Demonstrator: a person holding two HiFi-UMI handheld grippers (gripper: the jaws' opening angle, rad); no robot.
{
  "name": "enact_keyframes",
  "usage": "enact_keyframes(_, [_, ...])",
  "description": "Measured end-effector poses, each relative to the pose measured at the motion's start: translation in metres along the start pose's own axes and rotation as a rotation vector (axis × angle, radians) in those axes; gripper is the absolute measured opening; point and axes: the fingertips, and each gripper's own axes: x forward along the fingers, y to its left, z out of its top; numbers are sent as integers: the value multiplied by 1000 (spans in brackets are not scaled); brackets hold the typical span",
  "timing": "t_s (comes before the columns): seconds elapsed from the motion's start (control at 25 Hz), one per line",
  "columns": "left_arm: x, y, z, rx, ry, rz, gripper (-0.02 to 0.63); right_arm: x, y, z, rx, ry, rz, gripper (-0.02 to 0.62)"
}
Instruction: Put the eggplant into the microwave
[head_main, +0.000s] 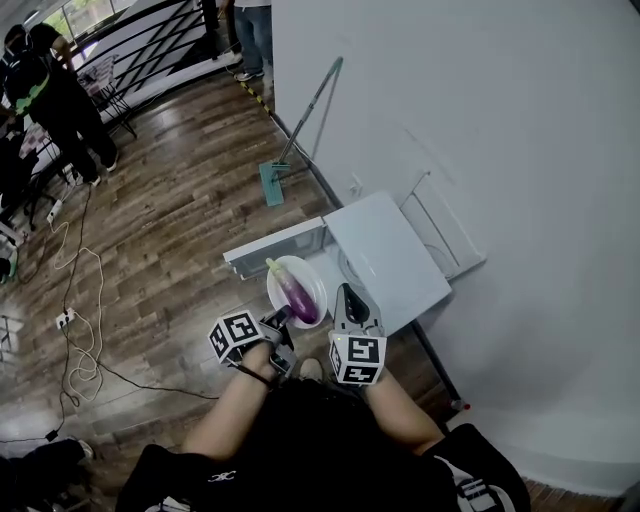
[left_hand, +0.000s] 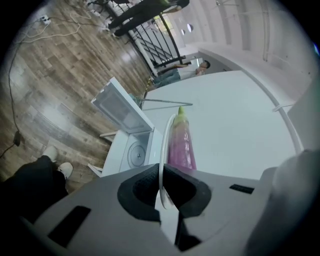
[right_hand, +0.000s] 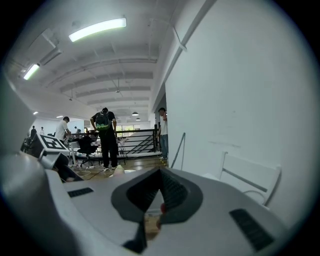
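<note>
A purple eggplant (head_main: 297, 293) with a green stem lies on a white plate (head_main: 272, 290). My left gripper (head_main: 283, 318) is shut on the plate's near rim and holds it in front of the white microwave (head_main: 390, 255), whose door (head_main: 275, 248) stands open to the left. In the left gripper view the plate rim (left_hand: 162, 145) runs between the closed pads of my left gripper (left_hand: 161, 187). There the eggplant (left_hand: 180, 145) lies beyond them, and the microwave (left_hand: 132, 152) shows its turntable below. My right gripper (head_main: 349, 292) is shut and empty over the microwave's front; its closed jaws (right_hand: 159, 197) show in the right gripper view.
A mop (head_main: 300, 130) leans on the white wall behind the microwave. A white rack (head_main: 440, 225) stands at the microwave's right against the wall. Cables (head_main: 75, 300) trail over the wooden floor at the left. People (head_main: 55, 100) stand far off by a railing.
</note>
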Motion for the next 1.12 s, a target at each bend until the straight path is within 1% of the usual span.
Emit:
enact_keyframes(0.12, [4, 7, 4, 5, 16, 24, 15, 6, 3, -9, 16, 24, 9, 6])
enact_keyframes(0.32, [20, 14, 16, 68, 60, 38, 15, 19, 8, -23, 35, 47, 18, 6])
enact_keyframes(0.6, [41, 39, 30, 100, 103, 39, 15, 34, 10, -46, 26, 73, -9, 6])
enact_keyframes(0.8, [82, 77, 37, 140, 142, 69, 15, 55, 2, -83, 17, 111, -20, 6])
enact_keyframes(1.0, [131, 124, 32, 128, 200, 69, 15, 71, -12, -130, 6, 175, -51, 6])
enact_keyframes(1.12, [165, 148, 29, 144, 242, 82, 15, 82, -25, -153, 7, 200, -76, 6])
